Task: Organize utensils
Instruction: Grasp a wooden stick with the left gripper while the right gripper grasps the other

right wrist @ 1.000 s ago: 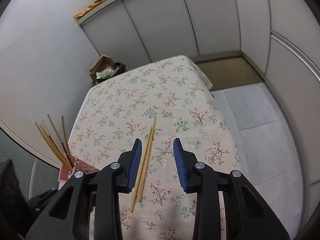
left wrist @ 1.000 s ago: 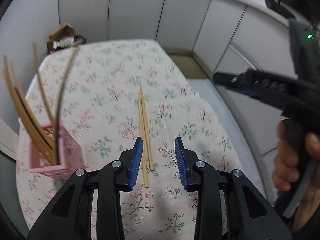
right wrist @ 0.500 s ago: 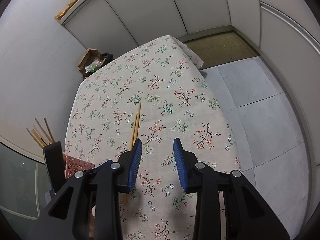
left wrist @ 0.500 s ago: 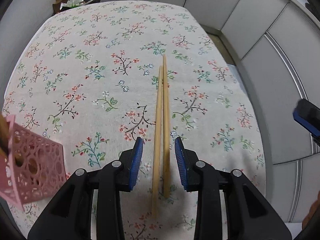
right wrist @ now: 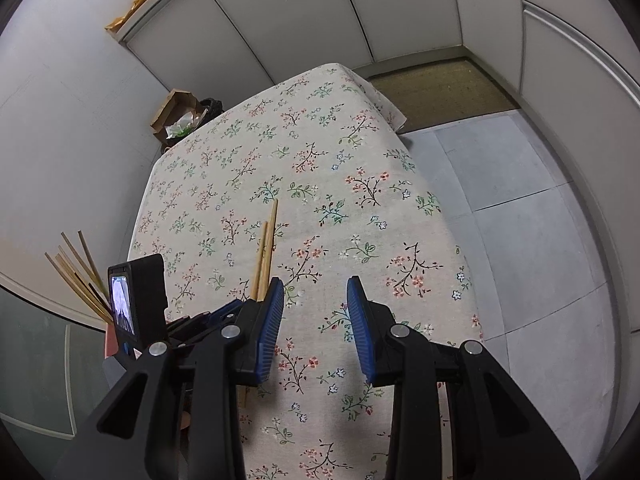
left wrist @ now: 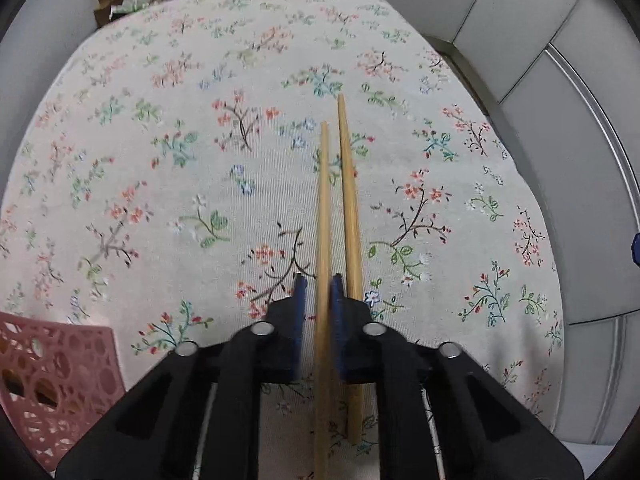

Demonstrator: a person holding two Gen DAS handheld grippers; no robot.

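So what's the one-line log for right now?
left gripper: jaws nearly shut around left chopstick | right chopstick: outside jaws, on tablecloth | right gripper: open, empty | pink basket: holds chopsticks

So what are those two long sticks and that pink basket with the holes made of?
The two chopsticks look like bamboo or pale wood: matte tan with faint lengthwise grain and no shine. The pink basket looks like moulded plastic: one even colour, with a regular pattern of round cut-outs in its wall. That is only how they look, since neither can be confirmed by sight alone.
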